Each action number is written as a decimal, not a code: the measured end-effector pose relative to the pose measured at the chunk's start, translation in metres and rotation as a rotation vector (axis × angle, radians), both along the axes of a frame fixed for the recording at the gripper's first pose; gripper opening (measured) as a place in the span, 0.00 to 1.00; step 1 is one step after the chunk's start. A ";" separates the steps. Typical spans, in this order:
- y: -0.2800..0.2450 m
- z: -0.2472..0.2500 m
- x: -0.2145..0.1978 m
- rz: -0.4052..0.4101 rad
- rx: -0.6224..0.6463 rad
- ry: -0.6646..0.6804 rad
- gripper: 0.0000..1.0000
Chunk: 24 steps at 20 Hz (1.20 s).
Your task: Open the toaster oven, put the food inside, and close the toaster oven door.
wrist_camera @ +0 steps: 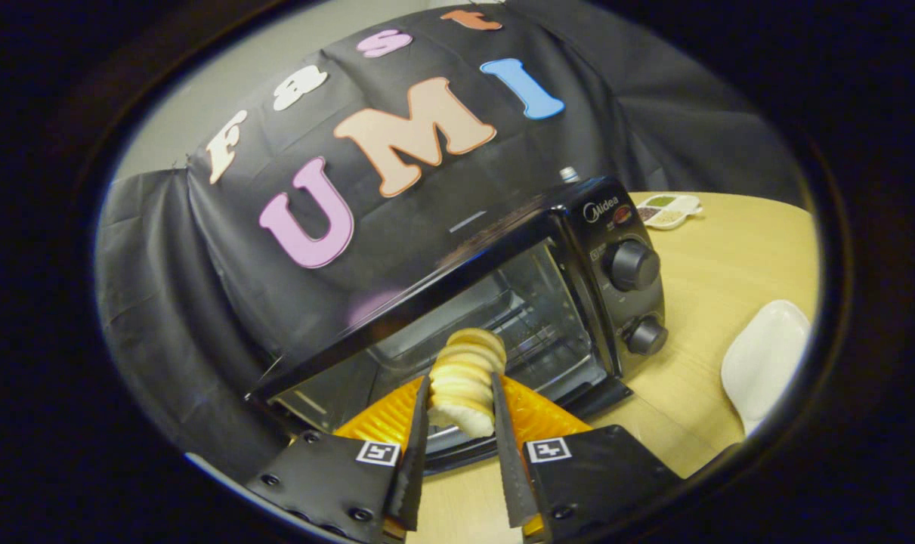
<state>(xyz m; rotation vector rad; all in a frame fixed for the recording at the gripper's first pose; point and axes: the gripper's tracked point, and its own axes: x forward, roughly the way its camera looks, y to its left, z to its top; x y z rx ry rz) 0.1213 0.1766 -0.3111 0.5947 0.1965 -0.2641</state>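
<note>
**Bread held at the open toaster oven**

A pale wooden surface (729,257) is backed by black cloth walls. A black toaster oven (517,302) marked "Midea" stands on it, door down, two knobs on its panel. The tool (461,408) is closed on a ridged bread piece (465,378), held before the oven's cavity. Beside the oven lies a white plate (767,363); behind it, a divided white dish (670,210).

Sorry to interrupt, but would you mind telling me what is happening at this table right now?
A person's hand-held tool is shut on a ridged bread roll, holding it just in front of the toaster oven. The oven door is already open below the roll, so the food is about to go in. A white plate sits on the wooden table beside the oven.
</note>
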 end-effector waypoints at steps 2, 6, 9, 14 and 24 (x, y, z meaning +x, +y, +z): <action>0.006 -0.002 0.013 -0.023 -0.003 -0.008 0.46; 0.011 -0.012 0.032 -0.036 -0.048 0.023 0.51; 0.010 -0.023 0.041 -0.021 -0.035 0.054 0.57; 0.024 -0.010 0.033 0.062 -0.024 0.025 0.68; 0.015 0.041 -0.045 0.181 -0.057 -0.104 0.96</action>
